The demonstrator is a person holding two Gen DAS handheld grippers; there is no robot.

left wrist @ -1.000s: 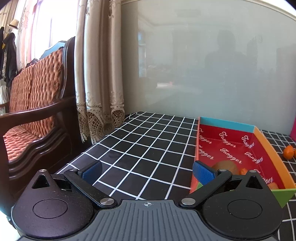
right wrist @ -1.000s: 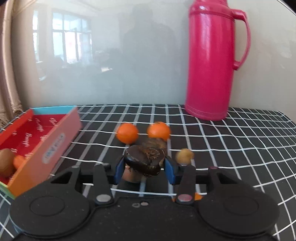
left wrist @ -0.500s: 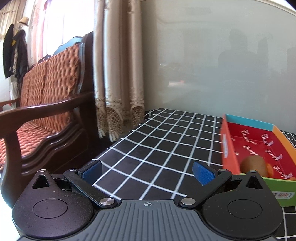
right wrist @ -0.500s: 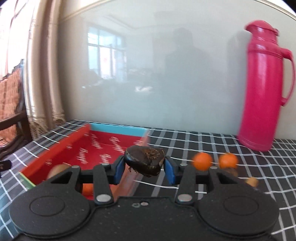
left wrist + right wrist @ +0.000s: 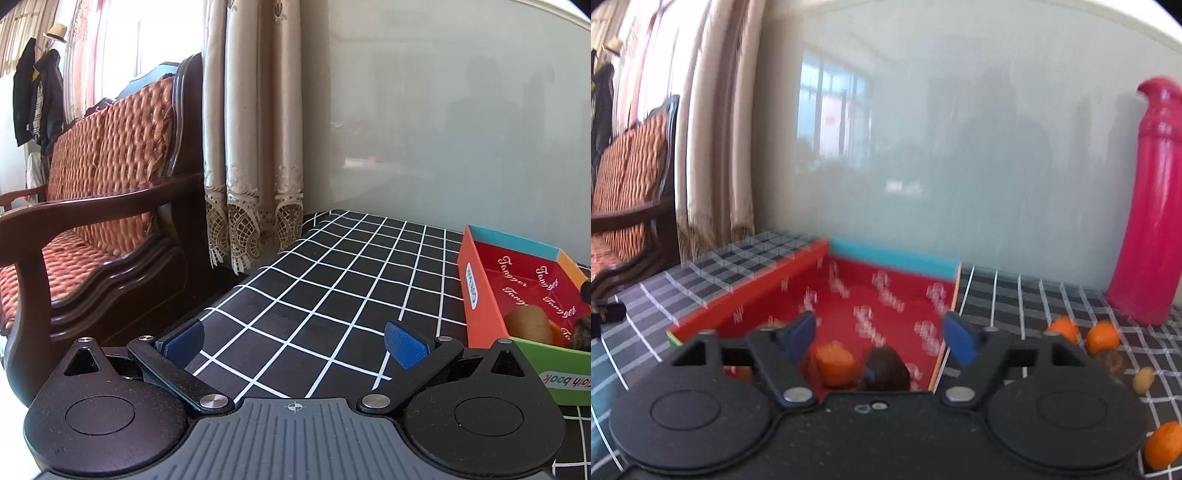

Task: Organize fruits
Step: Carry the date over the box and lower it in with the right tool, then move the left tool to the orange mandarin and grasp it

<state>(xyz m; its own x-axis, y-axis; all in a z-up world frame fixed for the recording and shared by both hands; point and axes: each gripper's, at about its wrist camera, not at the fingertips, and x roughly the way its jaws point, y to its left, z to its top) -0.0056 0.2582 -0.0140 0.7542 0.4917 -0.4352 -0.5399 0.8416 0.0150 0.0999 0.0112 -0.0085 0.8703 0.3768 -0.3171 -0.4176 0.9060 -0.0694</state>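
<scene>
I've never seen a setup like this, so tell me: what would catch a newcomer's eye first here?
Probably the bright red box on the black checked tablecloth, with an orange fruit and a dark fruit in it, below the right gripper, whose blue fingers are opening with nothing between them. Next, the tall pink thermos at the right, with loose oranges before it.

Right claw [image 5: 879,338] opening above dark fruit [image 5: 888,371] in box [image 5: 886,254].

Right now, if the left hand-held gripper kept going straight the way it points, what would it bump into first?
Probably only the checked tablecloth: the left hand-held gripper is open with nothing between its jaws. The box lies to its right, off that line. Depth is uncertain.
</scene>
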